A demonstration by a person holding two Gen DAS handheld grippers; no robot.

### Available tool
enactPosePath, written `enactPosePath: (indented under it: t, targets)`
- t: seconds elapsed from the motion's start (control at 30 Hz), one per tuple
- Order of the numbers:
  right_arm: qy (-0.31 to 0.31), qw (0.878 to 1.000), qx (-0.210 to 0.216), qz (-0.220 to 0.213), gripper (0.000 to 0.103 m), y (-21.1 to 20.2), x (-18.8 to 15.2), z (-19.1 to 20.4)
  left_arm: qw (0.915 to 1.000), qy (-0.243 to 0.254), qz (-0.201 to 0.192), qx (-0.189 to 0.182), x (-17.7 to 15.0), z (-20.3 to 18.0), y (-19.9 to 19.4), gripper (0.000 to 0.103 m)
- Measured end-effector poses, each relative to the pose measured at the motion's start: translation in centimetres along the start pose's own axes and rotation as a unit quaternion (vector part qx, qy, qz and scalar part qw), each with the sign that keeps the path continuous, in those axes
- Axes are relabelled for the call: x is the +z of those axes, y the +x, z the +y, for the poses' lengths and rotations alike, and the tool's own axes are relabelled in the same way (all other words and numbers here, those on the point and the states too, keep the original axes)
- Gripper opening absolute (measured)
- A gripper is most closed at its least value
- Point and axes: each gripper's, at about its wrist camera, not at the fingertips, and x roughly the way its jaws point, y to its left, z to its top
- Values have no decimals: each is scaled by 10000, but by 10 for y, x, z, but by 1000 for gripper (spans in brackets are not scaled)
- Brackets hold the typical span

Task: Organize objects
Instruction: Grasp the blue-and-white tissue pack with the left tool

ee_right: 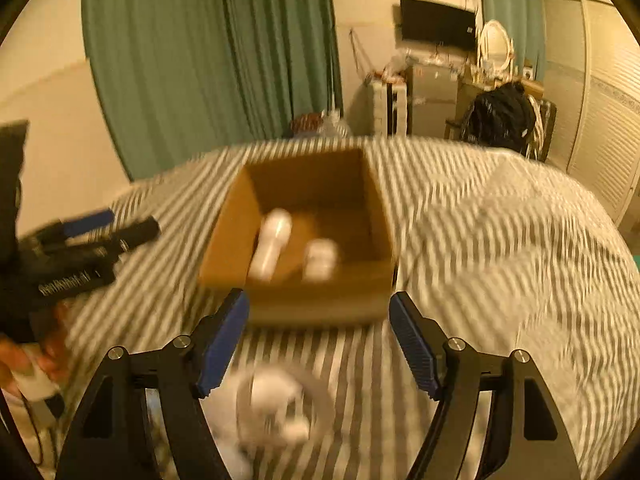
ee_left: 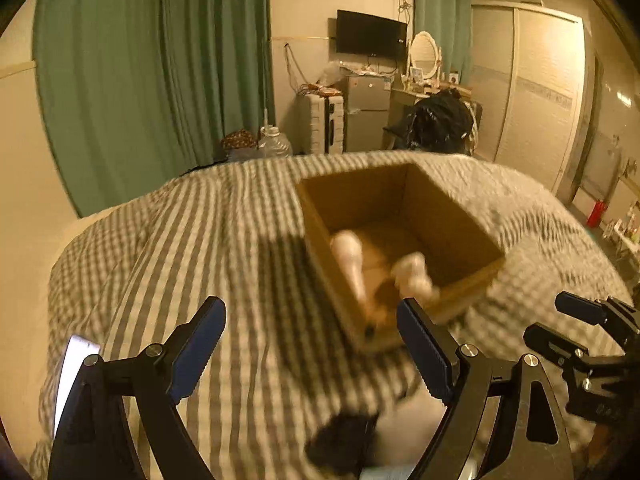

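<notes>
Left hand-held gripper [ee_left: 311, 334]: released, its blue-padded jaws spread wide with nothing between them; it hangs over the striped bed cover, with the near left corner of the box just ahead of its right finger.
Right hand-held gripper [ee_right: 319, 328]: released as well, jaws wide apart and holding nothing; the near wall of the box sits just ahead of and between its fingertips.
Cardboard box [ee_left: 448, 208]: open-topped, resting on the bed [ee_left: 224, 248] toward the far end, ahead of both grippers; seen square-on from the right wrist view and at an angle from the left.
White bottle [ee_right: 270, 249]: lies inside the box on its floor, along the left wall, blurred.
White jar [ee_right: 320, 260]: also inside the box, just right of the bottle, near the front wall; too blurred to name more closely.
White bundle [ee_right: 280, 404]: pale objects on the bed below the right gripper's jaws, nearer than the box; a greyish loop lies around them; blur hides what they are.
Dark item [ee_left: 344, 440]: black, soft-looking shape on the bed beneath the left gripper, beside something white; identity unclear.
Phone [ee_left: 72, 376]: lit, pale screen at the bed's left edge, outside the left gripper's left finger.
Gripper spacing: the two sit side by side and apart, each visible at the margin of the other's view.
</notes>
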Motion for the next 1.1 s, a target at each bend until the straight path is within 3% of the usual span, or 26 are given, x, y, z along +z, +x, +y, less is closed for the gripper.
enactPosePath:
  t: [0.2, 0.4, 0.6, 0.87, 0.93, 0.97, 1.1]
  targets:
    - [-78, 9993, -38, 373, 73, -14, -51, 10, 9989, 319, 342, -1, -58, -9, -15, 90]
    - [-568, 9955, -507, 572, 73, -18, -73, 31, 9952, 441, 771, -412, -93, -23, -18, 90]
    - [-713, 9929, -652, 689, 73, -10, -76, 32, 9901, 510, 962, -887, -101, -41, -16, 90]
    - [-599, 9931, -597, 810, 72, 2, -83, 28, 9820, 601, 1458, -1044, -112, -59, 14, 90]
    - [-606, 9929, -586, 838, 72, 5, -83, 29, 9803, 475, 1525, -1165, -113, -56, 22, 86]
    - [-614, 9928, -579, 850, 72, 6, -83, 30, 9786, 415, 1563, -1273, -113, -55, 24, 78]
    - [-645, 9919, -552, 944, 72, 12, -82, 32, 9763, 324, 1596, -1426, -115, -52, 24, 77]
